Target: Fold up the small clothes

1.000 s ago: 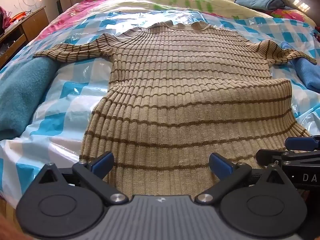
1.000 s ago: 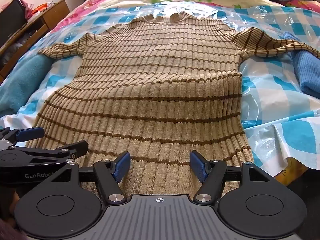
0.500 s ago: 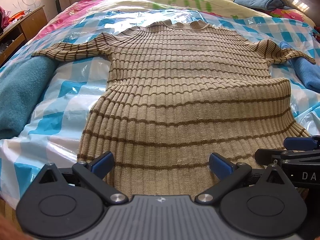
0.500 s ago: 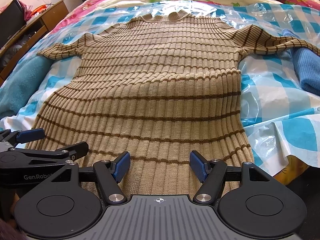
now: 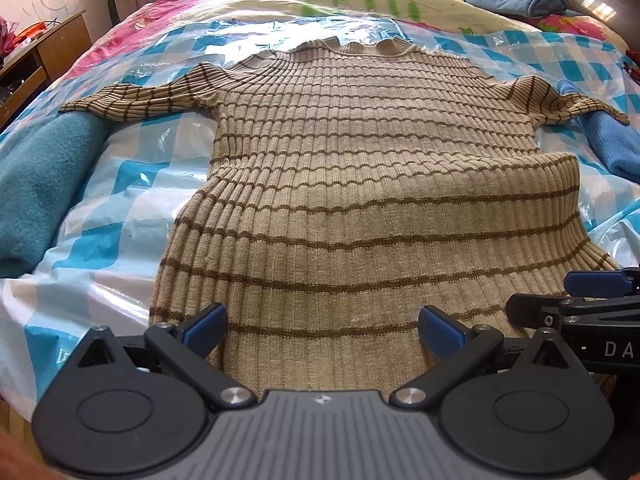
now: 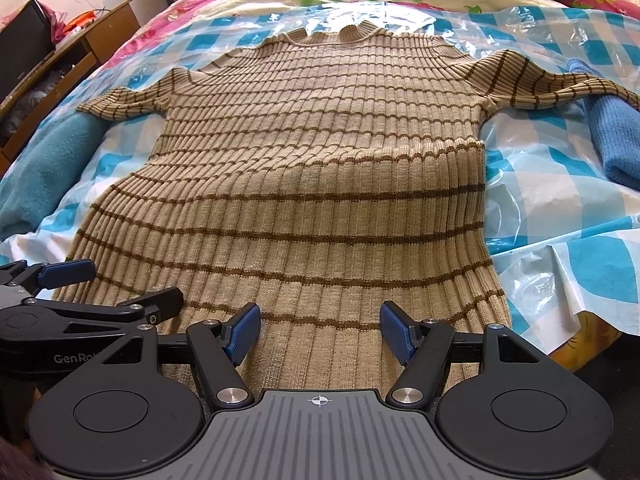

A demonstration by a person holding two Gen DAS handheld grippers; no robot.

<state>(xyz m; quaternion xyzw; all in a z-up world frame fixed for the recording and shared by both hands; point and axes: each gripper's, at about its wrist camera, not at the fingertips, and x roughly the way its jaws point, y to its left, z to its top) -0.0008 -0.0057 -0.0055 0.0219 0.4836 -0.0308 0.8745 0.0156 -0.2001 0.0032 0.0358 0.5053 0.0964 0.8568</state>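
Note:
A beige ribbed sweater with brown stripes (image 5: 360, 184) lies flat on the bed, collar at the far end, both short sleeves spread out, a raised ridge across its middle. It also shows in the right wrist view (image 6: 320, 184). My left gripper (image 5: 322, 326) is open over the near hem, left of centre. My right gripper (image 6: 320, 334) is open over the near hem, right of centre. Each gripper shows at the edge of the other's view: the right gripper (image 5: 580, 300) and the left gripper (image 6: 80, 292). Neither holds anything.
A blue-and-white checked plastic sheet (image 5: 120, 200) covers the bed. A teal blanket (image 5: 36, 184) lies under the left sleeve, a blue cloth (image 6: 616, 144) under the right sleeve. A folded blue item (image 5: 516, 2) sits far right. A wooden cabinet (image 6: 80, 52) stands left.
Both grippers have drawn back slightly toward the hem and stayed open. The sweater has not moved.

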